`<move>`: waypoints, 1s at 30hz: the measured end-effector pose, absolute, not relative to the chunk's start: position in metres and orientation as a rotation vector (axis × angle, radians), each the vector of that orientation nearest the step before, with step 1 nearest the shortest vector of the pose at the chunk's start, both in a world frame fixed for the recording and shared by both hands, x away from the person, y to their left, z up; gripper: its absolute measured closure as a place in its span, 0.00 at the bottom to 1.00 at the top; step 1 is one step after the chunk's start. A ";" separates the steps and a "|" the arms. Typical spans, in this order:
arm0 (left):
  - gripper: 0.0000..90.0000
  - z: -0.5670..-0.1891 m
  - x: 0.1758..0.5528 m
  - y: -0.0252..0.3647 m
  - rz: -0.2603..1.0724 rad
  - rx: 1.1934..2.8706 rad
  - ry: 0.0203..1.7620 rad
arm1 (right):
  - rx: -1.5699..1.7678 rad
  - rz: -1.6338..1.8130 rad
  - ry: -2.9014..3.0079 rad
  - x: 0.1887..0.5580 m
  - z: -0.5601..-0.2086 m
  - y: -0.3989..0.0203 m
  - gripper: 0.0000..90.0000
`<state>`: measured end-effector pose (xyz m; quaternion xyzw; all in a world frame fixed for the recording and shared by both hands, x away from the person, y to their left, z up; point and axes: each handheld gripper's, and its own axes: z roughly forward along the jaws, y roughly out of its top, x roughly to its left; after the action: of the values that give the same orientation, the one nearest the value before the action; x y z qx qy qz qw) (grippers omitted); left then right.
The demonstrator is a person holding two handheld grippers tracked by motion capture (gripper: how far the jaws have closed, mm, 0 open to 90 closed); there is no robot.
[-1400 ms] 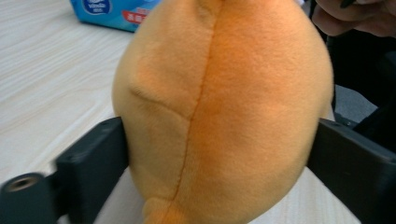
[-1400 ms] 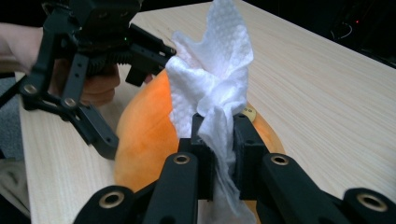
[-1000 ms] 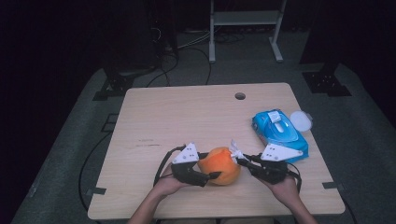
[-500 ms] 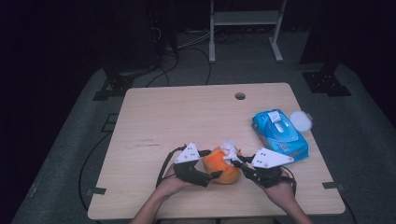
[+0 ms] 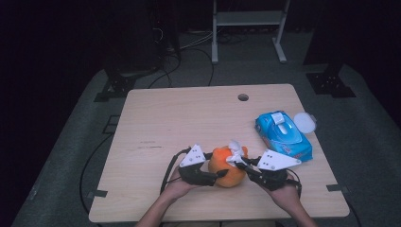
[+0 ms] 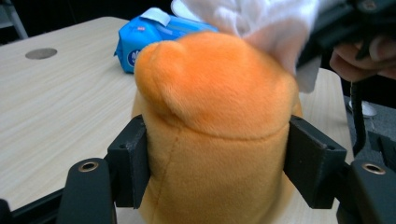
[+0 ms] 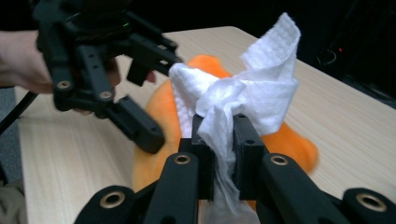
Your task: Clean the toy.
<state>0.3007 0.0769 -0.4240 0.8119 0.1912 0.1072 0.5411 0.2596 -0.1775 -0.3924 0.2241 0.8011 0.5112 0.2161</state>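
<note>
Bracing the orange plush toy (image 6: 215, 126) falls to your left hand-held gripper (image 5: 218, 175), whose jaws have just been closing and now press both flanks, toy upright on the surface (image 5: 189, 123); your right hand-held gripper (image 7: 219, 135) is clamped on a white wipe (image 7: 252, 93), which lies directly ahead of it against the toy's top; judged: wiping runs down from there; right hand nearer.
</note>
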 end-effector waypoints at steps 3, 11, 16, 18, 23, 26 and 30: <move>0.37 -0.430 0.305 0.082 0.235 1.925 0.497 | 0.600 1.465 2.271 0.261 -0.396 -0.169 0.90; 0.35 -0.435 0.308 0.086 0.206 1.920 0.513 | 0.727 1.416 2.242 0.276 -0.405 -0.193 0.90; 0.08 -0.442 0.318 0.081 0.081 1.907 0.604 | 0.707 1.419 2.269 0.272 -0.407 -0.189 0.90; 0.11 -0.445 0.318 0.082 0.069 1.889 0.584 | 0.660 1.425 2.282 0.267 -0.405 -0.180 0.90; 0.33 -0.433 0.306 0.080 0.253 1.866 0.500 | 0.609 1.434 2.257 0.261 -0.396 -0.172 0.90; 0.34 -0.430 0.301 0.080 0.349 1.874 0.461 | 0.627 1.442 2.209 0.263 -0.390 -0.178 0.90; 0.33 -0.440 0.294 0.073 0.411 1.976 0.367 | 0.704 1.338 2.207 0.274 -0.397 -0.188 0.90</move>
<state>0.2937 0.0730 -0.4403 0.8236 0.1531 0.1715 0.5185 0.2735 -0.1875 -0.3973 0.2559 0.8028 0.4865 0.2312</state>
